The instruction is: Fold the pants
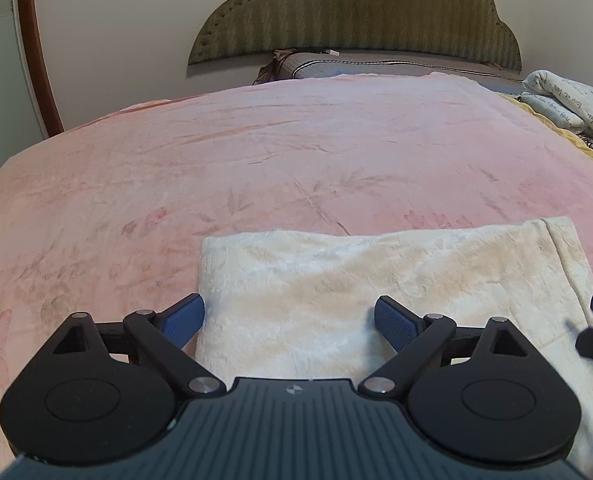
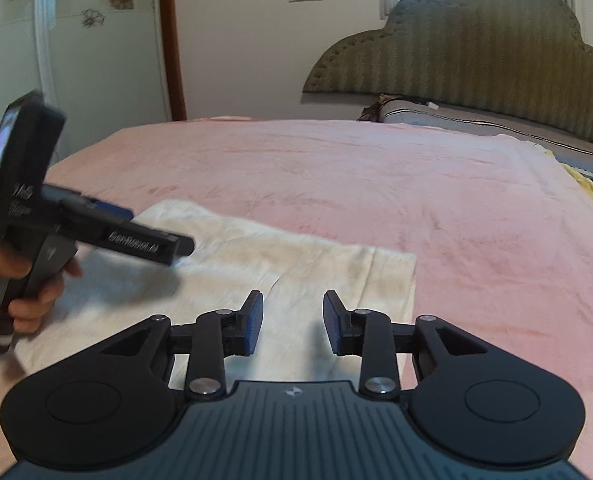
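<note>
left wrist view is showing my left gripper [image 1: 289,322] spread wide over the folded cream pants [image 1: 376,280] near the bed's [image 1: 256,152] front edge; my right gripper [image 2: 292,322] is hovering parted, gripping nothing.

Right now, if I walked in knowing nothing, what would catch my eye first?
Probably the cream pants, folded into a neat rectangle at the near edge of the big pink blanket that covers the bed. Next, two black tools with blue pads above them: the left hand-held gripper, open wide, and the right hand-held gripper, open and empty. Behind stands a scalloped green headboard.
</note>
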`<state>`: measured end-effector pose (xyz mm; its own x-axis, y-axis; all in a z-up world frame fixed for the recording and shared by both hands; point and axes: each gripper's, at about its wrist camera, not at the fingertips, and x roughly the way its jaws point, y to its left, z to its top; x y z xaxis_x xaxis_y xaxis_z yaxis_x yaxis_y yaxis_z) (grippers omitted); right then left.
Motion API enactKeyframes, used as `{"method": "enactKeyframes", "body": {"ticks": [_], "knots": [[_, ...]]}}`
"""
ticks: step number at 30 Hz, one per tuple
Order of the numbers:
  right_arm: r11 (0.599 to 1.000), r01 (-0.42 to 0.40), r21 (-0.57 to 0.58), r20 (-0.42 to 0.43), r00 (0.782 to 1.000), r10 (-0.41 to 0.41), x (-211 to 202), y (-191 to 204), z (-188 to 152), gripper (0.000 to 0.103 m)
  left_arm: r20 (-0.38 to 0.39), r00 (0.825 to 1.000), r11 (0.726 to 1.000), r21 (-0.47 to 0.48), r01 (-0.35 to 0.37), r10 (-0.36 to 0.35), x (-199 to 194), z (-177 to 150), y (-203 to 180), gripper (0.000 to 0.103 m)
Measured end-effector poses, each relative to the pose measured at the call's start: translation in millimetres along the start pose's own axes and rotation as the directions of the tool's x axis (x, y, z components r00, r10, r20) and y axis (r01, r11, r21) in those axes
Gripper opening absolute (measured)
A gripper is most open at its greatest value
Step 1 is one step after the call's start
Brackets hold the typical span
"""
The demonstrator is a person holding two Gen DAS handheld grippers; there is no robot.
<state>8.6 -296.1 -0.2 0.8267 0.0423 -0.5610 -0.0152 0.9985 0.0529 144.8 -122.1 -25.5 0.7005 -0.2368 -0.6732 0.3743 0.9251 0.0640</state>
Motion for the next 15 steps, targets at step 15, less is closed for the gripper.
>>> {"method": "enactKeyframes", "body": {"ticks": [15], "knots": [[0.999,-0.025,0.023,-0.064,0.998,0.027,8,7,-34,0.035,-0.011,1.000,0.999,0.037,-0.009,0.009,-16,-34,-4,0.095]]}}
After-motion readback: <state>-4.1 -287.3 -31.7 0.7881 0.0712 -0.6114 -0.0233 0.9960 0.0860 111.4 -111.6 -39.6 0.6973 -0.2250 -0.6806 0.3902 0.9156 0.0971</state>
